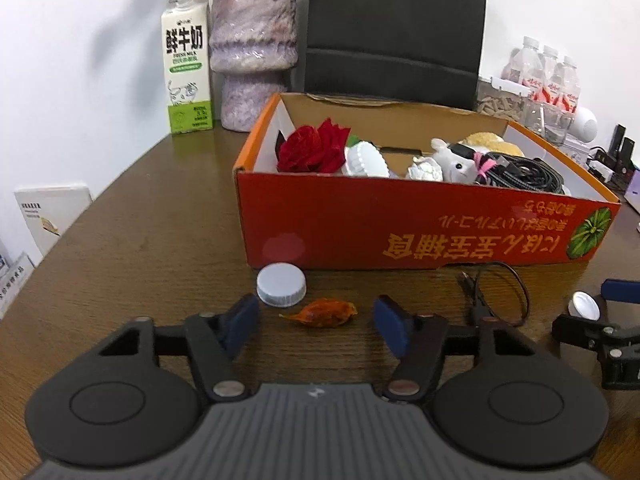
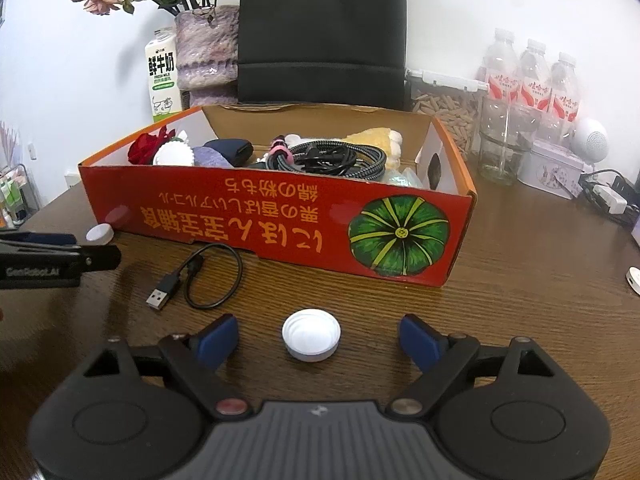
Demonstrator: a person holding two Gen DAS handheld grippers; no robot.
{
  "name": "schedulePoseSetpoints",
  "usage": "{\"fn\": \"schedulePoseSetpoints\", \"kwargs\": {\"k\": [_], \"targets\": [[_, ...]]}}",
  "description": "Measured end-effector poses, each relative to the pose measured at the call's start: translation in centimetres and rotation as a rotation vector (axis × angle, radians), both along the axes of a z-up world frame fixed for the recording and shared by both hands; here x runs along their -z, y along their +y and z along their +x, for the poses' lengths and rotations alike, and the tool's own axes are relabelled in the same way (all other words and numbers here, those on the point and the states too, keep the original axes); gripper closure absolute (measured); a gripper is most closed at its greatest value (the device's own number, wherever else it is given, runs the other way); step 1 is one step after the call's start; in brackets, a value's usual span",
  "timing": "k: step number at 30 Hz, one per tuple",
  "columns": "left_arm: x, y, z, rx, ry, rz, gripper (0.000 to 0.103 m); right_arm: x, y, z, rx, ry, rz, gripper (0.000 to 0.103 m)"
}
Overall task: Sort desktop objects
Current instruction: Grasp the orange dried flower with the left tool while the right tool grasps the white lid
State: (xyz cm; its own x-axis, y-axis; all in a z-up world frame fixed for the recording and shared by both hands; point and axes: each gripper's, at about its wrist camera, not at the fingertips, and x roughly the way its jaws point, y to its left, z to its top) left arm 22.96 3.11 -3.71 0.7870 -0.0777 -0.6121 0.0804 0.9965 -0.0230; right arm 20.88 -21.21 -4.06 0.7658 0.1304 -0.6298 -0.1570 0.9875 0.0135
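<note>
An orange cardboard box (image 1: 400,236) (image 2: 280,216) on the wooden table holds a red fabric rose (image 1: 312,148), white lids, a plush toy and coiled cables. In front of it lie a grey-white bottle cap (image 1: 281,284) (image 2: 99,234), an orange candy wrapper (image 1: 322,313), a short black USB cable (image 1: 500,296) (image 2: 200,280) and a white lid (image 2: 311,334) (image 1: 585,305). My left gripper (image 1: 316,322) is open, with the wrapper between its blue pads untouched. My right gripper (image 2: 316,338) is open around the white lid, pads apart from it.
A milk carton (image 1: 188,68) and a marbled vase (image 1: 254,48) stand at the back left. A black chair back (image 1: 396,28) rises behind the box. Water bottles (image 2: 532,80), a glass jar, a tin and a power strip crowd the back right.
</note>
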Motion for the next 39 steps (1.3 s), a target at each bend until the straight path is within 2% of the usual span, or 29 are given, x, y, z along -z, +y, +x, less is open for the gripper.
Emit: {"fn": "schedulePoseSetpoints", "kwargs": {"k": [3, 14, 24, 28, 32, 35, 39], "targets": [[-0.1, 0.0, 0.0, -0.012, -0.001, 0.001, 0.060, 0.0, 0.0, 0.0, -0.001, 0.000, 0.001, 0.015], [0.0, -0.1, -0.3, 0.006, -0.008, -0.001, 0.061, 0.0, 0.0, 0.0, 0.000, -0.001, 0.003, 0.016], [-0.1, -0.1, -0.8, 0.008, 0.000, 0.004, 0.061, -0.2, 0.1, -0.8, -0.001, -0.021, 0.013, 0.040], [-0.2, 0.0, -1.0, 0.010, 0.001, 0.001, 0.061, -0.3, -0.1, -0.9, 0.003, -0.025, 0.017, 0.047], [-0.2, 0.0, -1.2, 0.018, -0.002, -0.008, 0.061, -0.3, -0.1, -1.0, 0.000, -0.031, 0.023, 0.061], [-0.2, -0.1, -1.3, 0.022, -0.002, -0.011, 0.061, -0.3, -0.3, -1.0, 0.001, -0.035, 0.040, 0.075], [-0.3, 0.0, -1.5, 0.023, -0.006, -0.017, 0.061, -0.4, -0.4, -1.0, -0.005, -0.037, 0.059, 0.076]]}}
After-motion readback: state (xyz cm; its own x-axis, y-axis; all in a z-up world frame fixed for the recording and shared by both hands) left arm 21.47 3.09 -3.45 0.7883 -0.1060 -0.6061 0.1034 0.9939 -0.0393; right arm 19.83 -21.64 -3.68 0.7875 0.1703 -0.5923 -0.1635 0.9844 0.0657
